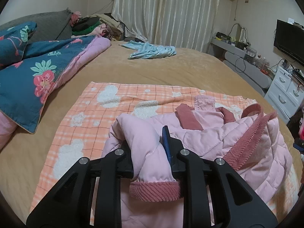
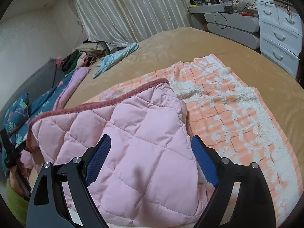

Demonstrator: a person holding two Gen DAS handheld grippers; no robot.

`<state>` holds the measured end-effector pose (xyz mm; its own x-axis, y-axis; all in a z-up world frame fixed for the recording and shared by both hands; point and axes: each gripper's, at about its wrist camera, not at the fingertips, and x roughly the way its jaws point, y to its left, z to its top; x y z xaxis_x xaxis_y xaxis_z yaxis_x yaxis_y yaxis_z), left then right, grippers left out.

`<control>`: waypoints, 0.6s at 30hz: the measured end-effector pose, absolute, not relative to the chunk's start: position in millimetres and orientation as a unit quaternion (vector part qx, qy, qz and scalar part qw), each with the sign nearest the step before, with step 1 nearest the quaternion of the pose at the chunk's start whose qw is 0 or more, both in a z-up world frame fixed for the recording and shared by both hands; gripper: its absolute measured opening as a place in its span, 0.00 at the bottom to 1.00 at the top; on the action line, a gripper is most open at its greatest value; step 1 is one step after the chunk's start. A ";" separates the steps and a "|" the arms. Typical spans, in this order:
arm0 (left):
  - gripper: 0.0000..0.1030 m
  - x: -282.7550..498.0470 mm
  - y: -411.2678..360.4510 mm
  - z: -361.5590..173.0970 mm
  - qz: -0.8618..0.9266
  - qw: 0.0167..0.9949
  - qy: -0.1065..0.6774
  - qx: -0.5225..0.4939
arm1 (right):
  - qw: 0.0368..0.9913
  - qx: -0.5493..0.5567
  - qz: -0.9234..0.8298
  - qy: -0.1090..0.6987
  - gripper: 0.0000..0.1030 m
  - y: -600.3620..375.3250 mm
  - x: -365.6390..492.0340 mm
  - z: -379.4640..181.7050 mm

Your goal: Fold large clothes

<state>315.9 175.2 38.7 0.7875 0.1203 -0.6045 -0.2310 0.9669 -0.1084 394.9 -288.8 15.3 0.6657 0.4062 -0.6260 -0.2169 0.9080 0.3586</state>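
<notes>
A pink quilted jacket [image 1: 209, 136] with dark-pink ribbed trim lies bunched on an orange checked blanket [image 1: 114, 102] spread over the tan bed [image 1: 171, 70]. My left gripper [image 1: 146, 138] is shut on the jacket's sleeve [image 1: 140, 133]. The ribbed cuff [image 1: 153, 190] hangs just behind the jaws, and the left finger is hidden by fabric. In the right wrist view my right gripper [image 2: 151, 137] stands wide open. The jacket's body [image 2: 133, 123] lies between its blue pads [image 2: 204, 161], which do not squeeze it. The blanket [image 2: 237, 104] stretches away to the right.
A floral quilt [image 1: 38, 66] and a clothes pile [image 1: 95, 24] fill the left and far side of the bed. A light-blue garment [image 1: 152, 51] lies far back. White drawers [image 1: 285, 93] stand to the right. A hand and green sleeve [image 2: 15, 199] show at the left edge.
</notes>
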 end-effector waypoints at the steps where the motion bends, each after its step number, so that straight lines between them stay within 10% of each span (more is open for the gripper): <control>1: 0.16 314.8 174.9 39.3 0.092 0.942 0.312 -0.088 | 0.904 0.126 0.172 0.371 0.83 -287.9 395.0 14.8; 18: 0.58 304.6 164.7 55.7 0.080 0.946 0.303 -0.087 | 0.913 0.091 0.190 0.349 0.88 -270.7 375.5 39.0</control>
